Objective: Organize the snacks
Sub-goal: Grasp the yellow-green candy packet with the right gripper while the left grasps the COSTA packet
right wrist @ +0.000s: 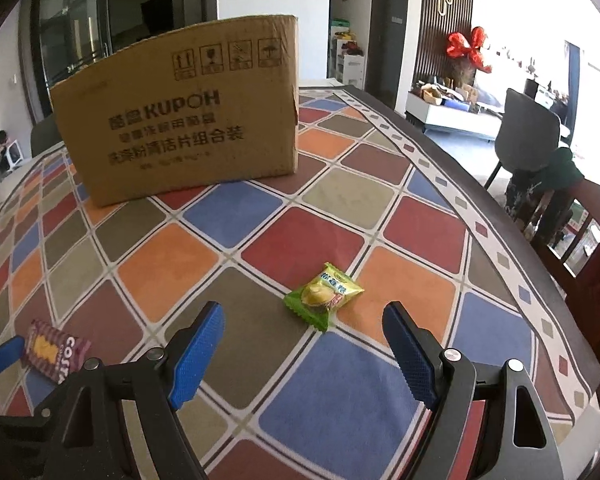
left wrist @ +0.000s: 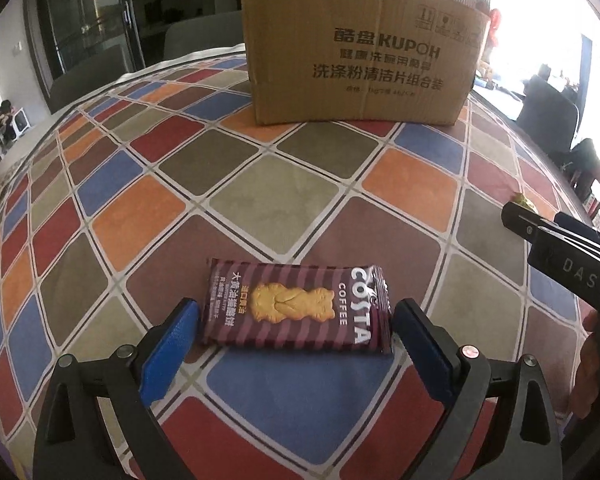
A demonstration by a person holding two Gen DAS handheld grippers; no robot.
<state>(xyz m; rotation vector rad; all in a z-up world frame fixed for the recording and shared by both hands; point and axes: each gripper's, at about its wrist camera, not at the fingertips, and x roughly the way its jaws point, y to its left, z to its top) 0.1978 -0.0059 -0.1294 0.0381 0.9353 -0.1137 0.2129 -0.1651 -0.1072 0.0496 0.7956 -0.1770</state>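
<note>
A maroon Costa Coffee biscuit packet (left wrist: 296,310) lies flat on the checked tablecloth, between the open blue-padded fingers of my left gripper (left wrist: 296,322); whether the pads touch it I cannot tell. It also shows in the right wrist view (right wrist: 56,350) at the far left. A small green snack packet (right wrist: 324,296) lies just ahead of my right gripper (right wrist: 304,320), which is open and empty. The right gripper shows in the left wrist view (left wrist: 516,212) at the right edge. A brown cardboard box (left wrist: 360,48) stands at the far side of the table.
The box also shows in the right wrist view (right wrist: 180,120). The table's right edge (right wrist: 500,216) runs close by, with a grey chair (right wrist: 528,128) and a wooden chair (right wrist: 588,240) beyond it.
</note>
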